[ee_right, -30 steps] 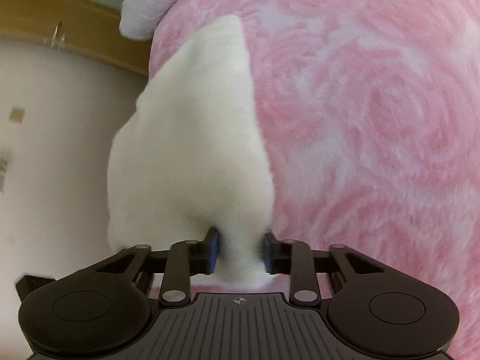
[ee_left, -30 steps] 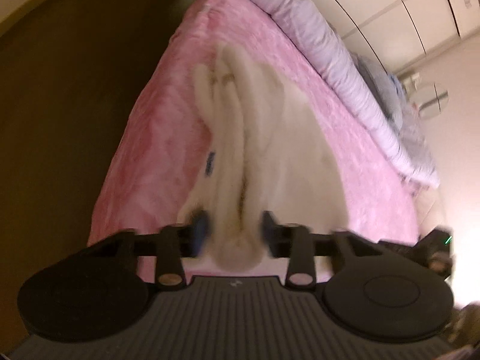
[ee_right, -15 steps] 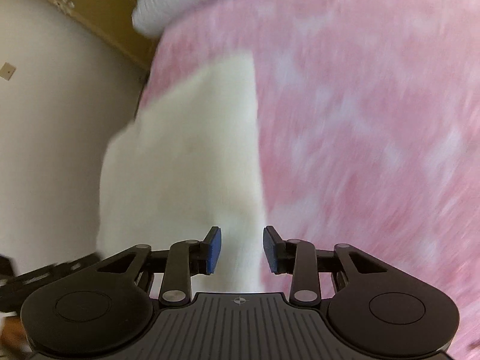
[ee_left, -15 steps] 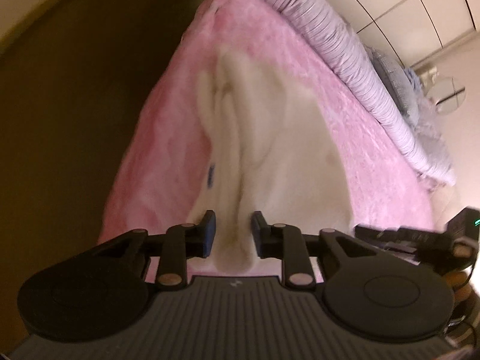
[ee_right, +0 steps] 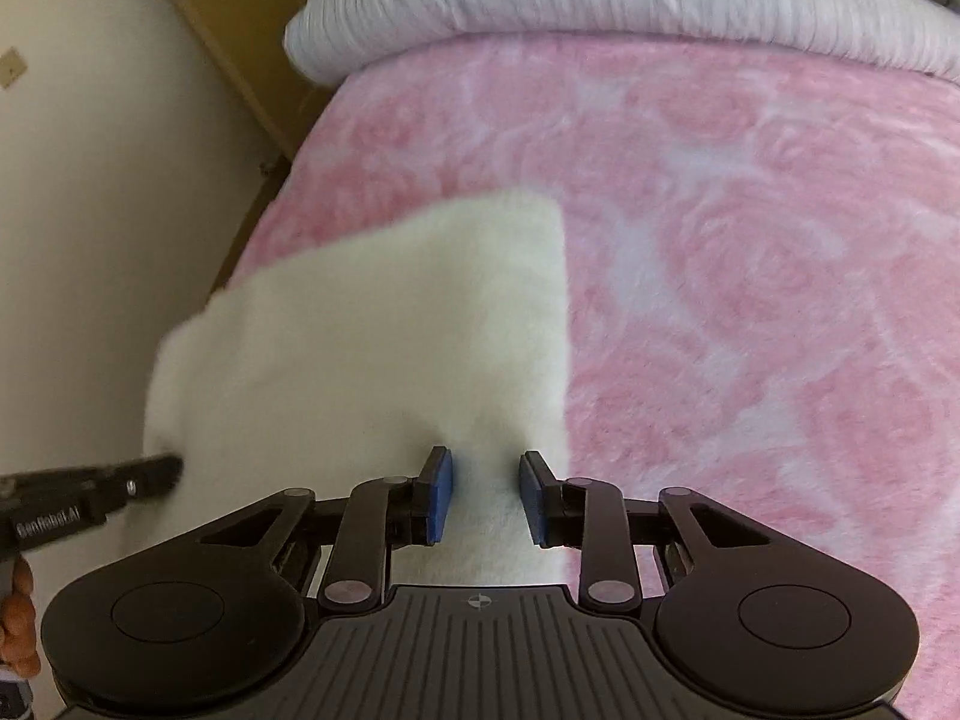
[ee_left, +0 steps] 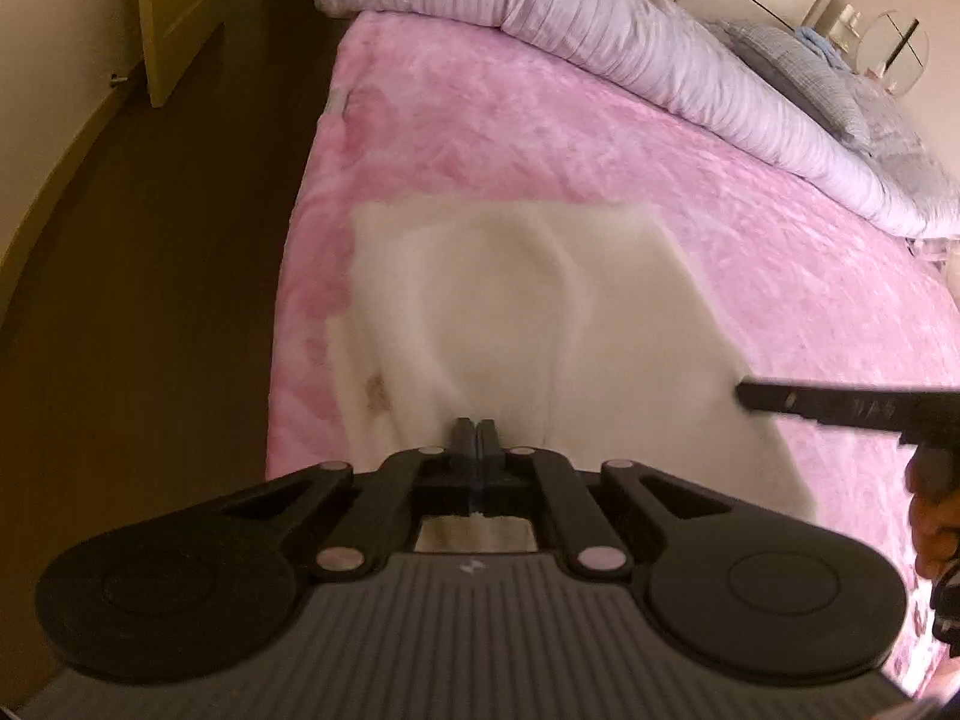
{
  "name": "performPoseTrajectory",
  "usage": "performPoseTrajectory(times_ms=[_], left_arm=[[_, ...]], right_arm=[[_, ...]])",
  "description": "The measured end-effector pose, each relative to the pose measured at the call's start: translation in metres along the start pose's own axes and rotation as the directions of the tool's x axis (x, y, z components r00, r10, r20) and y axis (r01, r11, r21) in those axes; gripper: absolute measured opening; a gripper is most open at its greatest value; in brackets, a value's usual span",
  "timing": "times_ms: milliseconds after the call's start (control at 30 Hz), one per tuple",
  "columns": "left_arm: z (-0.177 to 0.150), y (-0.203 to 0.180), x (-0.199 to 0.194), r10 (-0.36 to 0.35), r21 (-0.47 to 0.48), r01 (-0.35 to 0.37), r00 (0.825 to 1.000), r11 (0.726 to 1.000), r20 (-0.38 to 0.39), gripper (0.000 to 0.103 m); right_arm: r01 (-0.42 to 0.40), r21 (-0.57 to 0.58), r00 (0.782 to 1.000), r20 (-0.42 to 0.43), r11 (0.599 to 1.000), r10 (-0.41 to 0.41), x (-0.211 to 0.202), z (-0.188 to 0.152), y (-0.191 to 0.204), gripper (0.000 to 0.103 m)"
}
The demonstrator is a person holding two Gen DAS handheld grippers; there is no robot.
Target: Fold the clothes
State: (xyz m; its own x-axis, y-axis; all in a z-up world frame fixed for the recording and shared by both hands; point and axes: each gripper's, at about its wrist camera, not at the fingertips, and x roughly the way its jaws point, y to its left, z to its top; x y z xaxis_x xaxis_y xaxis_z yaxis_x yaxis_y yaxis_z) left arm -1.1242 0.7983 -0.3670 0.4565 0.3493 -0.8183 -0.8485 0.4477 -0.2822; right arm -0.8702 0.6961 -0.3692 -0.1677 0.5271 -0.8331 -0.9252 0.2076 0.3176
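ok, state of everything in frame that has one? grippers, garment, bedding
left gripper: shut, jaws have just closed, no cloth seen between the tips.
right gripper: open, jaws just narrowed a little, white cloth showing in the gap, pads not pressing.
white garment: folded, lying flat on the blanket.
pink blanket: spread over the bed.
duvet: rolled up along the far side.

Warm dim light with fisheye bending at the rims; the white garment (ee_left: 516,324) is blurred, the floor (ee_left: 150,300) at nine o'clock dark.

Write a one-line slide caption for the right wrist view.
Right gripper, fingers apart, over white fleece garment on pink blanket.
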Motion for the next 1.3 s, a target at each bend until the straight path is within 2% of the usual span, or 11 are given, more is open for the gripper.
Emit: performPoseTrajectory(times_ms=[100,267,400,500,567,733,867,1000,1133,1233,1300], left_arm=[[0.009,0.0,-0.007,0.003,-0.033,-0.003,1.0,0.999,-0.002,0.002],[0.03,0.0,-0.01,0.02,-0.028,-0.019,0.998,0.999,0.06,0.002],[0.045,0.009,0.023,0.043,-0.016,-0.042,0.999,0.999,0.03,0.003],[0.054,0.01,0.034,0.059,-0.019,-0.058,0.998,0.998,0.012,0.003],[0.06,0.005,0.032,0.089,-0.009,-0.089,0.996,0.996,-0.001,0.002],[0.066,-0.015,0.019,0.166,0.01,-0.165,0.986,0.986,-0.034,0.003],[0.068,-0.025,-0.007,0.174,-0.026,-0.175,0.984,0.984,-0.041,0.006],[0.048,-0.038,-0.037,0.089,-0.059,-0.091,0.995,0.994,-0.032,0.007],[0.0,-0.047,-0.046,0.027,-0.071,-0.03,0.998,0.997,-0.05,0.007],[-0.034,-0.043,-0.034,0.052,-0.082,-0.059,0.995,0.995,-0.082,0.006],[-0.042,-0.039,-0.031,0.048,-0.123,-0.058,0.995,0.991,-0.082,0.002]], right_arm=[[-0.032,-0.037,0.999,-0.038,0.999,0.03,-0.009,0.011,-0.003,0.029],[-0.025,-0.026,0.997,0.075,0.999,0.027,-0.018,0.034,-0.008,0.029],[-0.027,-0.008,0.999,-0.027,1.0,0.026,0.022,0.034,-0.007,0.029],[-0.015,-0.01,0.999,-0.043,1.0,0.015,0.034,0.034,-0.005,0.029],[-0.024,-0.005,0.998,-0.05,1.0,0.023,0.027,0.039,-0.006,0.029],[-0.068,-0.039,0.998,0.003,0.997,0.068,-0.009,0.034,-0.005,0.029],[-0.09,-0.068,0.996,0.014,0.994,0.091,-0.034,0.025,0.003,0.029],[-0.074,-0.121,0.997,0.022,0.99,0.077,-0.057,0.007,0.014,0.029],[-0.064,-0.147,0.998,0.0,0.987,0.065,-0.066,-0.023,0.018,0.029],[-0.067,-0.154,0.997,-0.057,0.986,0.059,-0.057,-0.044,0.017,0.029],[-0.054,-0.168,0.997,-0.065,0.984,0.044,-0.05,-0.048,0.018,0.029]])
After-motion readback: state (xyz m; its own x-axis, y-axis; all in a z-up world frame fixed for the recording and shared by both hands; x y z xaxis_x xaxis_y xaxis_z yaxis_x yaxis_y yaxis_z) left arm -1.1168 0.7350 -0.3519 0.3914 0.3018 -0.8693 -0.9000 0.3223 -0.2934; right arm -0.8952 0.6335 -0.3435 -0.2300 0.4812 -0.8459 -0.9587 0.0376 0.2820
